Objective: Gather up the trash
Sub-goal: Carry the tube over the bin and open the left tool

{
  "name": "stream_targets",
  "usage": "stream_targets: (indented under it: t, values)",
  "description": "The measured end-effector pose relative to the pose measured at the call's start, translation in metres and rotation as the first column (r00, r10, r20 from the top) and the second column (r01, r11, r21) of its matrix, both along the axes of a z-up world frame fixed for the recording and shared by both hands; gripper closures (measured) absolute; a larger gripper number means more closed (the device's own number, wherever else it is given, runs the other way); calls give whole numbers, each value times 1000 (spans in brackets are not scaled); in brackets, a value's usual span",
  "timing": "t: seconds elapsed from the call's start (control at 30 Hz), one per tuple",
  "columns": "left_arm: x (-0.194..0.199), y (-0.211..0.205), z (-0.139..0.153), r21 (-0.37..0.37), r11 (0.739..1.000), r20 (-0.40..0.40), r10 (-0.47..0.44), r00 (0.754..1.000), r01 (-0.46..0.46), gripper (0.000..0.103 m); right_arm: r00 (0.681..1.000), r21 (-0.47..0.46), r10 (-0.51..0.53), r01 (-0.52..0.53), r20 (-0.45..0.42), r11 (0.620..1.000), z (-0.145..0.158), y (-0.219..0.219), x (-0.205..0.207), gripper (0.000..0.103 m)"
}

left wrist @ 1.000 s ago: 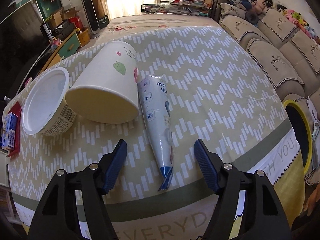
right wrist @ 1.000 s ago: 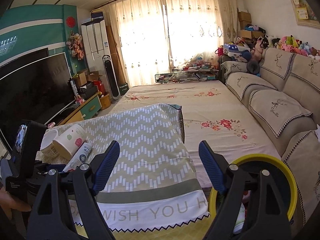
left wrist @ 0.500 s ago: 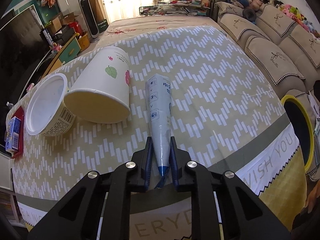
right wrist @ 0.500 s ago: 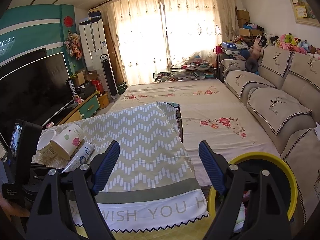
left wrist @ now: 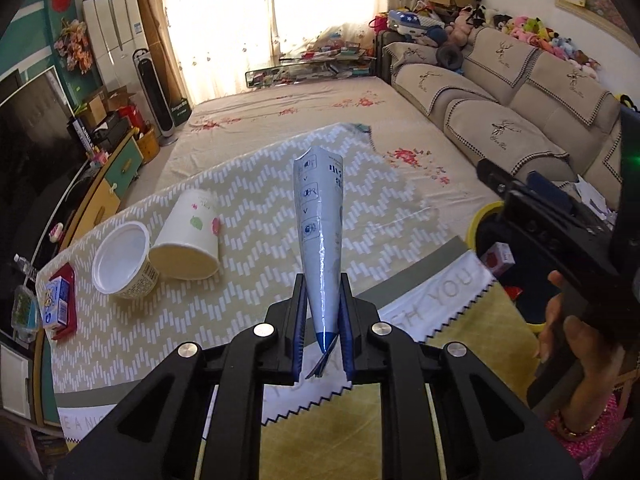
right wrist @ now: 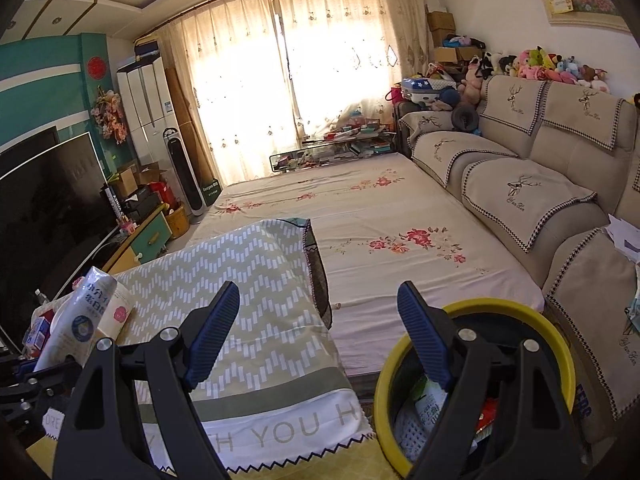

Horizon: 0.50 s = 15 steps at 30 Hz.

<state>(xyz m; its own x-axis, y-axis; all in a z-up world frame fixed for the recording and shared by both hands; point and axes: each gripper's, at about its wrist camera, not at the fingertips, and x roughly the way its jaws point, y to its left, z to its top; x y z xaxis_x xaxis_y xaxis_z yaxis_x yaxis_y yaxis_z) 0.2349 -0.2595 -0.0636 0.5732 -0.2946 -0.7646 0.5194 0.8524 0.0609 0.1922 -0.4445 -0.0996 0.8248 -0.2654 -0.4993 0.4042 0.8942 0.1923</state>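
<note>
**Left gripper clamps the cone-shaped wrapper above the table**

The left gripper (left wrist: 322, 344) is closed on the narrow lower end of a white-and-blue cone wrapper (left wrist: 320, 240), its blue pads pressing both sides near the dark blue tip. The wrapper juts forward and upward out of the jaws, clear of the zigzag tablecloth (left wrist: 256, 216) beneath it. From the right wrist view the same wrapper (right wrist: 78, 320) appears at the far left, tilted, with the left gripper's black frame under it.

Ahead and to the left of the left gripper, two paper cups lie on their sides on the cloth: a large cup (left wrist: 190, 236) printed with small fruit shapes, and, touching it on its left, a smaller tub (left wrist: 122, 260) with a white interior. Further left, near the table's edge, sits a small blue carton (left wrist: 56, 306) on a red item.

To the right of the left gripper, below the table's edge, stands the yellow-rimmed bin (left wrist: 480, 216), partly hidden by the right gripper's body and the hand (left wrist: 568, 340) holding it.

The right gripper (right wrist: 320, 332) stands wide open with nothing between its blue pads. It points over the table's right corner, with the bin (right wrist: 472, 310) directly under its right finger; some packaging lies inside.
</note>
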Motion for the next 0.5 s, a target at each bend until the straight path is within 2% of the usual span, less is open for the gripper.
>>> stream_targets:
  t: [0.1,0.2,0.37,0.5]
  values:
    - [-18,-21,20,-1,999,29,-49,998,49,88,1000,22,-12,12,18,1000,11,-16,-21,26]
    - [-29,-50,33,-3,994,45,-105,993,106,88,999,0,-32,32,33,999,20,-32,-51,23]
    - [-39,-106,28,-2,981,18,-195,981,195,88,995,-33,-96,97,29,995,22,-65,-110,23]
    - [-47,-157,8,22,964,-36,-263,964,264,88,989,-30,-149,150,24,988,20,-94,-150,23]
